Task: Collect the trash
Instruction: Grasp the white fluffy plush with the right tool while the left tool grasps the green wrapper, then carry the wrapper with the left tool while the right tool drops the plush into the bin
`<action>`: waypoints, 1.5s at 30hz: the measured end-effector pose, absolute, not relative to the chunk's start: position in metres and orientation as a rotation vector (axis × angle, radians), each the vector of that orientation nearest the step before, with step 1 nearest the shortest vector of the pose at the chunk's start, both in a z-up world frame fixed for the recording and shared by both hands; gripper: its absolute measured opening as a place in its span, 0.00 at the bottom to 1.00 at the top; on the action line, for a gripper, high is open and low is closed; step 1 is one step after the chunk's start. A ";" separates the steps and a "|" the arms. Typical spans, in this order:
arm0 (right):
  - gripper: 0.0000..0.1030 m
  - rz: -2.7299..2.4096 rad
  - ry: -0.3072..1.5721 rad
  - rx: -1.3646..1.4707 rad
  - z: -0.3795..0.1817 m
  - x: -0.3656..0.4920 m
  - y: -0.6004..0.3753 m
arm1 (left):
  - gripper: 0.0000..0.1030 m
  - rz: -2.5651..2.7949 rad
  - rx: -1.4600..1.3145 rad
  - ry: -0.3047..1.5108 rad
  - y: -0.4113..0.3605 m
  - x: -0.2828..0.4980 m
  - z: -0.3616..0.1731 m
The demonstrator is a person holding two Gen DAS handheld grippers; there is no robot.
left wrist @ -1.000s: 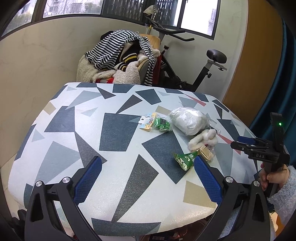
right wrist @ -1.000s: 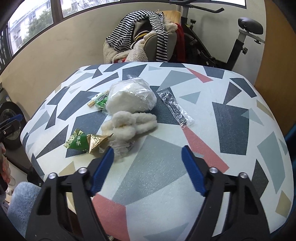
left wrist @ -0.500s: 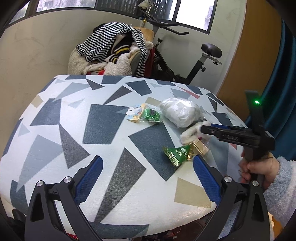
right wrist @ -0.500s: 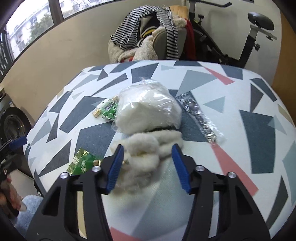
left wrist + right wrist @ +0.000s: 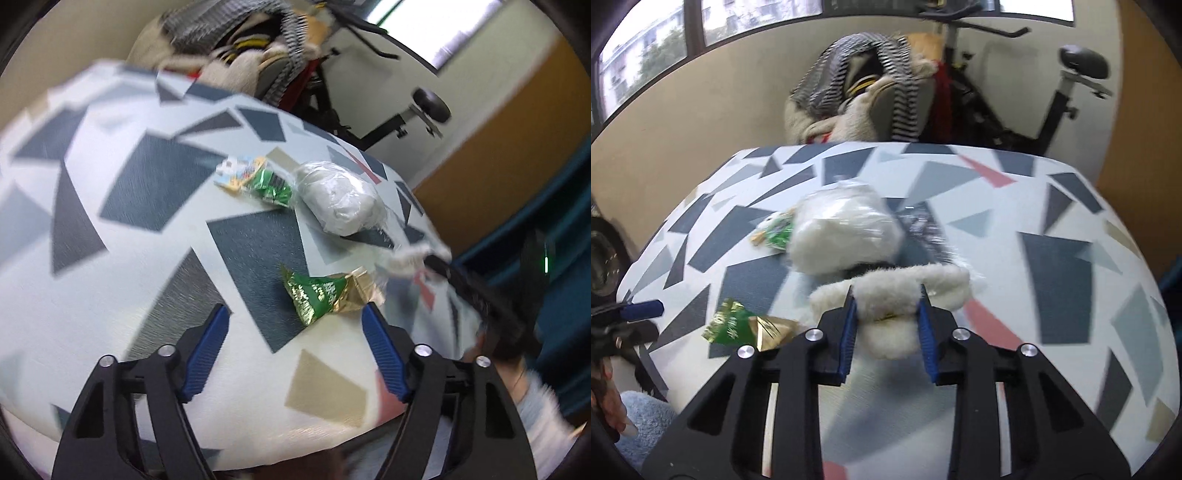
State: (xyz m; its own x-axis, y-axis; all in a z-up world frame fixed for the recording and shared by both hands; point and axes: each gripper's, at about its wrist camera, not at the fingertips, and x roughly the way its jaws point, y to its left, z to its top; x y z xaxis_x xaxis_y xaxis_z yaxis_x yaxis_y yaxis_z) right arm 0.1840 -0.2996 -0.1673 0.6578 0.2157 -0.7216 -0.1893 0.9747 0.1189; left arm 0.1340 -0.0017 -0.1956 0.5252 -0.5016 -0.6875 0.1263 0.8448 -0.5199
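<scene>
A green and gold triangular wrapper lies on the patterned table, just ahead of my left gripper. Its jaws are closing and the pads are clear of the wrapper. My right gripper is closing on a fluffy white fleece piece, and its blue pads press the sides. Beyond it sit a white wad in a clear bag, a small green and yellow packet and a clear plastic strip. In the left wrist view the wad and packet lie further back.
A chair heaped with striped clothes and an exercise bike stand behind the table. A teal curtain hangs at the right. The table's near edge runs just under both grippers. A hand in a fleecy sleeve holds the right gripper.
My left gripper sank and rolled toward the green wrapper while its jaws narrowed. My right gripper moved forward over the fluffy piece and its jaws closed in on it.
</scene>
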 end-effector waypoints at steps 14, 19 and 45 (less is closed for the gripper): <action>0.31 0.176 0.809 0.071 -0.161 0.158 -0.352 | 0.44 -0.400 -0.828 1.067 -0.010 0.165 -0.246; 0.31 0.176 0.812 0.072 -0.160 0.154 -0.351 | 0.16 -0.397 -0.784 1.068 -0.017 0.167 -0.243; 0.31 0.265 0.753 0.016 -0.122 0.101 -0.318 | 0.09 -0.436 -0.298 0.809 -0.009 0.090 -0.108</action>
State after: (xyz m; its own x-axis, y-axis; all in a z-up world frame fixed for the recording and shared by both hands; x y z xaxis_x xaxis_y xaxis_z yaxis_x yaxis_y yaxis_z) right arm 0.1014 -0.3177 -0.1223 0.6979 0.2437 -0.6735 -0.2325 0.9665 0.1088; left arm 0.0895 -0.0089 -0.1084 0.6097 -0.4822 -0.6290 0.2596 0.8714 -0.4163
